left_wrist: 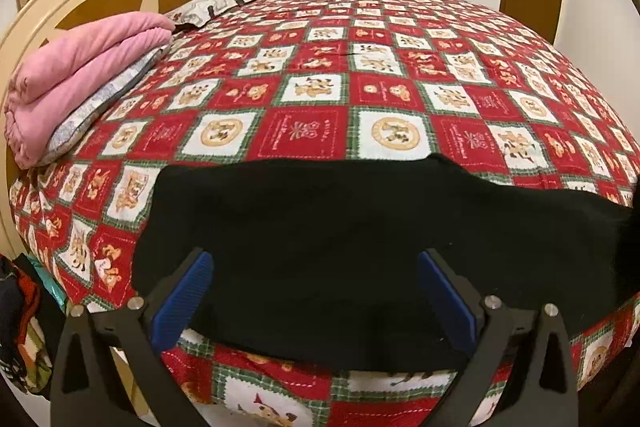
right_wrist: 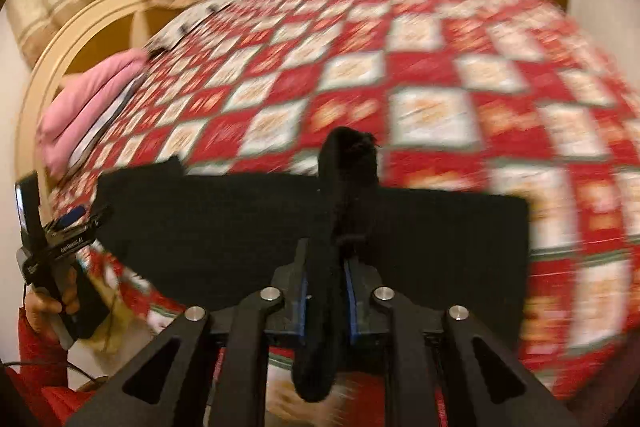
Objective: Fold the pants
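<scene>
- Your right gripper (right_wrist: 326,267) has its jaws closed on a bunched edge of the black fabric pants (left_wrist: 320,227).
- Your left gripper (left_wrist: 316,267), at 6 o'clock, has its jaws wide apart and holds nothing.
- The fold looks partly done on the red patchwork bed (left_wrist: 320,87).

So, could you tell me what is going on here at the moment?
A person is folding black pants on a bed with a red patterned cover. The right gripper is shut on a bunched part of the pants, lifting it. The left gripper is open, with the pants between its fingers.
</scene>
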`<state>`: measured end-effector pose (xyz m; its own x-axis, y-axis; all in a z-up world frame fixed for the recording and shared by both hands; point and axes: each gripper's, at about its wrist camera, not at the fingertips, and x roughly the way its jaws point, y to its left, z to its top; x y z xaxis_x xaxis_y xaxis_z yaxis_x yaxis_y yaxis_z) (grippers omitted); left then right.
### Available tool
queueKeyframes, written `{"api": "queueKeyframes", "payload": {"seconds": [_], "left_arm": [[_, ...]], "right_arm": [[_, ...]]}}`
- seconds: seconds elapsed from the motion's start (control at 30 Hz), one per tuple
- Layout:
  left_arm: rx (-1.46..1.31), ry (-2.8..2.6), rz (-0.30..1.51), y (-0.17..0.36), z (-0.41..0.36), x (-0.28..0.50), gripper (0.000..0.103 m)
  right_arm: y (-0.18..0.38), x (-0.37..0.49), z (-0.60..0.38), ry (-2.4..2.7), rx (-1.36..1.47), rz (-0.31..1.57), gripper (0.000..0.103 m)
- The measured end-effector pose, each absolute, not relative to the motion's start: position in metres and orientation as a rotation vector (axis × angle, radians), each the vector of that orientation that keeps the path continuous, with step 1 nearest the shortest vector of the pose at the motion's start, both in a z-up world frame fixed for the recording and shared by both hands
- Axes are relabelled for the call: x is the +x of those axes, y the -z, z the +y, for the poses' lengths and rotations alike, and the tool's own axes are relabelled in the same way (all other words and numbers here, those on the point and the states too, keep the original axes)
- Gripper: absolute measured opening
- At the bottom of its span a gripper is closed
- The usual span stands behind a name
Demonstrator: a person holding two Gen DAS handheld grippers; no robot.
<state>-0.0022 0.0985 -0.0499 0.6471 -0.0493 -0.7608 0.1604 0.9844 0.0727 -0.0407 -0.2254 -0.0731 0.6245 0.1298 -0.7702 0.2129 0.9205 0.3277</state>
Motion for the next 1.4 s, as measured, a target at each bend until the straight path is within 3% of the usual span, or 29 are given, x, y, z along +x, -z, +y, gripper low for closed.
{"api": "queueKeyframes", "payload": {"seconds": [0.03, 0.1, 0.17, 0.27, 0.4, 0.43, 0.5, 0.67, 0.87, 1.1, 1.17, 1.23, 1.3, 1.4], "left_arm": [[0.129, 0.119, 0.860, 0.050, 0.103, -0.003, 0.103], [0.120, 0.113, 0.859, 0.048, 0.109, -0.004, 0.103], [0.115, 0.109, 0.854, 0.047, 0.113, -0.004, 0.103], [0.137, 0.109, 0.838, 0.047, 0.113, -0.005, 0.103], [0.152, 0.172, 0.835, 0.048, 0.096, -0.007, 0.103], [0.166, 0.194, 0.830, 0.048, 0.088, -0.009, 0.103], [0.201, 0.234, 0.817, 0.046, 0.071, -0.014, 0.103], [0.247, 0.320, 0.808, 0.043, 0.031, -0.026, 0.103], [0.293, 0.433, 0.772, 0.028, -0.007, -0.043, 0.103], [0.326, 0.443, 0.781, 0.033, -0.023, -0.045, 0.103], [0.313, 0.431, 0.800, 0.038, -0.021, -0.041, 0.103], [0.302, 0.420, 0.815, 0.041, -0.017, -0.038, 0.103], [0.282, 0.406, 0.825, 0.044, -0.012, -0.037, 0.103], [0.249, 0.406, 0.835, 0.044, -0.004, -0.037, 0.103]], "right_arm": [[0.090, -0.029, -0.213, -0.025, 0.473, 0.913, 0.037], [0.105, -0.022, -0.202, -0.104, 0.561, 0.887, 0.053], [0.104, -0.029, -0.201, -0.170, 0.635, 0.816, 0.059], [0.079, -0.063, -0.220, -0.235, 0.720, 0.665, 0.059], [0.044, -0.119, -0.263, 0.034, 0.597, 0.537, 0.057], [0.042, -0.129, -0.274, 0.111, 0.563, 0.555, 0.043], [0.047, -0.139, -0.291, 0.212, 0.528, 0.597, 0.028], [0.077, -0.118, -0.311, 0.359, 0.476, 0.692, 0.028], [0.128, -0.085, -0.357, 0.363, 0.624, 0.761, 0.028], [0.094, -0.116, -0.338, 0.405, 0.562, 0.646, 0.028], [0.074, -0.121, -0.307, 0.327, 0.466, 0.630, 0.032], [0.069, -0.119, -0.273, 0.238, 0.441, 0.644, 0.049], [0.071, -0.110, -0.229, 0.163, 0.421, 0.658, 0.058], [0.076, -0.097, -0.177, 0.099, 0.360, 0.633, 0.058]]}}
